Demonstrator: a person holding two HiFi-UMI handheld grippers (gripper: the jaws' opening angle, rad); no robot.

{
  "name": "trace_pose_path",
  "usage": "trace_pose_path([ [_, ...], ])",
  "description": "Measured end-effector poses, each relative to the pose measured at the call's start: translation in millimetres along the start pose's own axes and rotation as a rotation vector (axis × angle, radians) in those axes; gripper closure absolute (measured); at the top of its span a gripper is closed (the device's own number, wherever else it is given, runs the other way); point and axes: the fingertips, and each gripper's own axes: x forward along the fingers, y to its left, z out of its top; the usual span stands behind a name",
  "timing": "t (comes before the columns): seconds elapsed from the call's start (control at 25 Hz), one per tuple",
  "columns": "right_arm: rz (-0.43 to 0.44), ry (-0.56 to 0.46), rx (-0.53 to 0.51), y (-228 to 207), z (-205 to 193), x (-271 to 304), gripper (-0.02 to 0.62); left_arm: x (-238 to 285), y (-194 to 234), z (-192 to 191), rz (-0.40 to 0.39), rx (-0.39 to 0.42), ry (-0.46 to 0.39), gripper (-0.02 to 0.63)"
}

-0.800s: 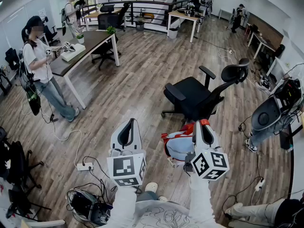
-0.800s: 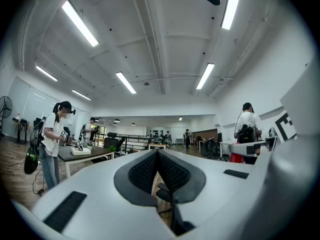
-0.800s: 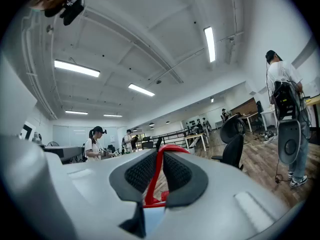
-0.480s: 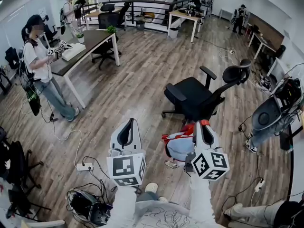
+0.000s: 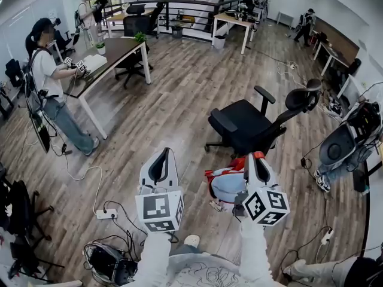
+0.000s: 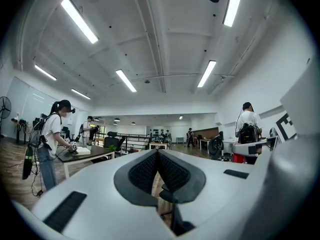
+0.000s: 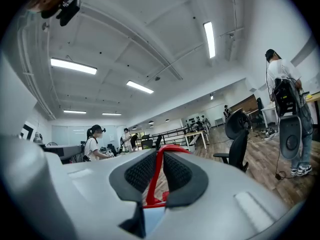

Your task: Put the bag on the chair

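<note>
A light blue bag [image 5: 227, 186] with red straps hangs just above the wooden floor, in front of my feet. My right gripper [image 5: 255, 158] is shut on its red strap [image 7: 156, 176], which runs up between the pads in the right gripper view. The black office chair [image 5: 246, 126] stands just beyond the bag, its seat bare and its headrest to the right; it also shows in the right gripper view as the chair [image 7: 239, 136]. My left gripper [image 5: 160, 155] is held up to the left of the bag, its pads [image 6: 150, 166] shut together on nothing.
A long desk [image 5: 105, 58] stands at the far left with a person [image 5: 51, 91] at it. Another person [image 5: 341, 151] stands close on the chair's right. A power strip [image 5: 106, 213] and cables lie on the floor at the lower left, near dark equipment [image 5: 111, 266].
The view has shifted slightly, so the chair and both grippers sit a little lower and further right. The person at the left has stepped closer to the desk. The grip on the strap is unchanged.
</note>
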Motion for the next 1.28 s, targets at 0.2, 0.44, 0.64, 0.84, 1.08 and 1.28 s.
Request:
trace_pose_path([
  [0.2, 0.009, -0.018, 0.006, 1.0, 5.2, 30.1, 0.545, 28.5, 12.3, -5.5, -0.017, -0.001, 0.007, 0.6],
  [0.44, 0.026, -0.014, -0.012, -1.8, 15.5, 72.1, 0.541, 66.1, 23.1, -6.9, -0.041, -0.006, 0.014, 0.6],
  [0.64, 0.03, 0.002, -0.02, -14.5, 11.6, 104.2, 0.541, 101.3, 28.1, -13.1, -0.04, -0.002, 0.026, 0.6],
  [0.84, 0.038, 0.018, -0.022, -36.6, 11.2, 149.1, 0.541, 149.5, 27.3, -20.4, -0.029, 0.005, 0.045, 0.6],
  [1.08, 0.072, 0.012, -0.013, -72.6, 23.5, 217.0, 0.541, 225.9, 20.3, -16.6, -0.008, 0.02, 0.037, 0.6],
  [1.28, 0.109, 0.004, -0.012, -104.2, 38.9, 282.7, 0.541, 300.0, 8.8, -10.8, 0.01, 0.019, 0.025, 0.6],
])
